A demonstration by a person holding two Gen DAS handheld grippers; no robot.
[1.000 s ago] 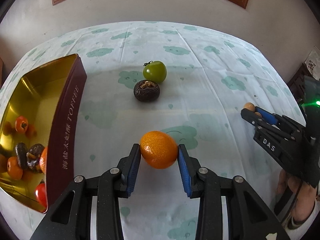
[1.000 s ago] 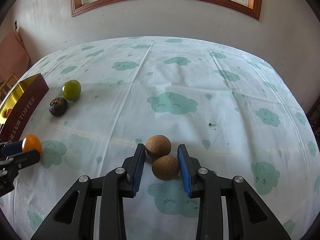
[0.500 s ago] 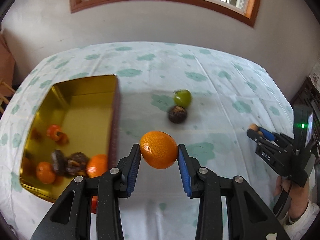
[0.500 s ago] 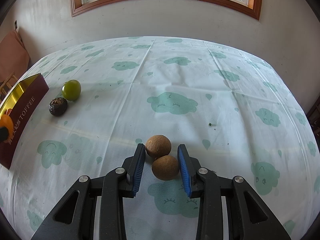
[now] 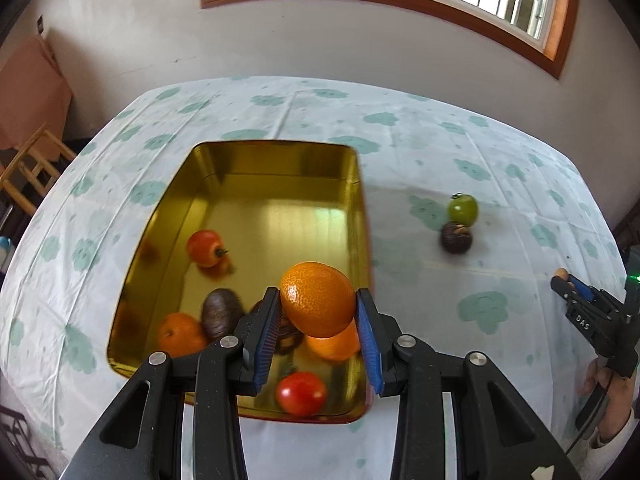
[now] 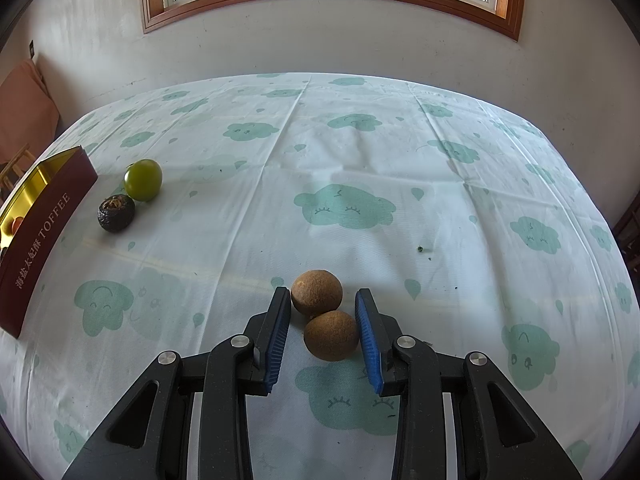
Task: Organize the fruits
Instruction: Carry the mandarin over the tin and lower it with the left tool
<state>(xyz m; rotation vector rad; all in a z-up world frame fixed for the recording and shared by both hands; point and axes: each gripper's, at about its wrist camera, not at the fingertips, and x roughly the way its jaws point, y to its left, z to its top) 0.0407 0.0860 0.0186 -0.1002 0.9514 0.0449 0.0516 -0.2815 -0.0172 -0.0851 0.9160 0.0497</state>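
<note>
The tin lies toward the left edge of the table. Inside sit a red fruit near its left wall, an orange fruit and a dark fruit toward its near left corner, and a tomato by its near wall. The left gripper holds an orange between its blue pads above the near right part of the tin. To the right, on the cloth, a green fruit touches a dark husk. Toward the near edge, the right gripper stands wide, its pads flanking two brown fruits that rest on the cloth.
</note>
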